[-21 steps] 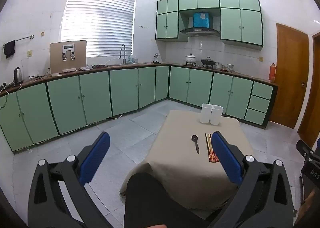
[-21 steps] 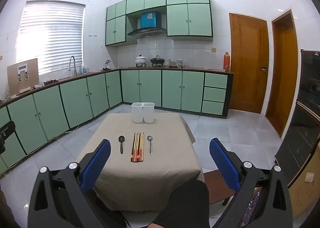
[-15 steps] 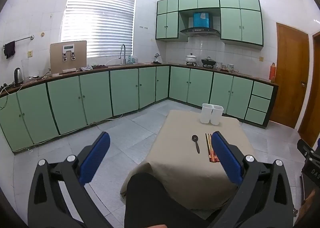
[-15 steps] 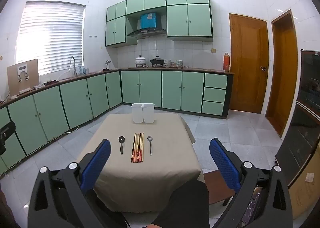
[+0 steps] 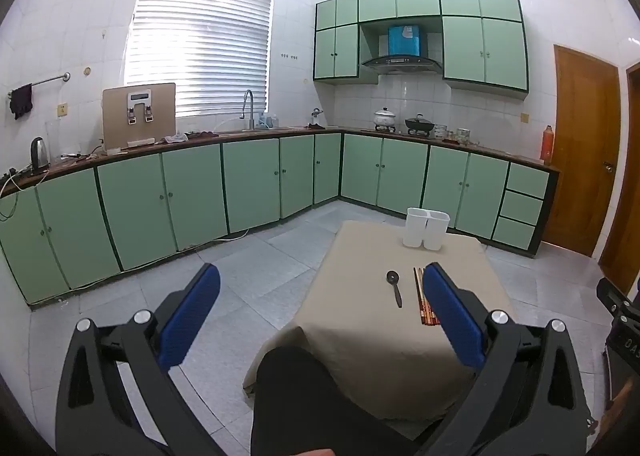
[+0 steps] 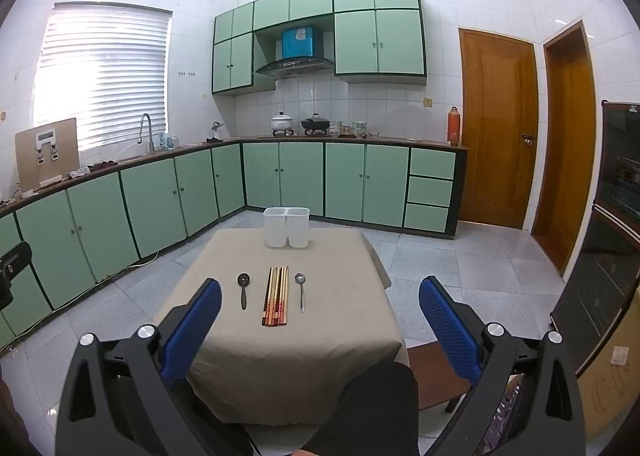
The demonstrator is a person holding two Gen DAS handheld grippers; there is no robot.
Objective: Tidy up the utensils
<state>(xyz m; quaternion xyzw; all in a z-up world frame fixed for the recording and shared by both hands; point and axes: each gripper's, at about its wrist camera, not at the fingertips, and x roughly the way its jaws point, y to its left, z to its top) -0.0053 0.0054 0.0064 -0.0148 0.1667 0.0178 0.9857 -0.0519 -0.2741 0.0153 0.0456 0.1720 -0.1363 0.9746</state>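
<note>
A small table under a beige cloth (image 6: 320, 344) carries a white two-compartment utensil holder (image 6: 286, 227) at its far edge. In front of the holder lie a black spoon (image 6: 243, 288), a bundle of several chopsticks (image 6: 276, 296) and a silver spoon (image 6: 301, 288), side by side. The left wrist view shows the holder (image 5: 426, 228), the black spoon (image 5: 395, 286) and the chopsticks (image 5: 422, 298), partly behind a blue pad. My left gripper (image 5: 320, 316) and right gripper (image 6: 320, 320) both stand open and empty, well short of the utensils.
Green base cabinets (image 6: 160, 200) with a worktop, sink and stove run along the back and left walls. Two wooden doors (image 6: 496, 128) stand at the right, with a dark glass-fronted cabinet (image 6: 616, 216) beside them. A person's dark-clothed knee (image 5: 296, 388) shows low in both views.
</note>
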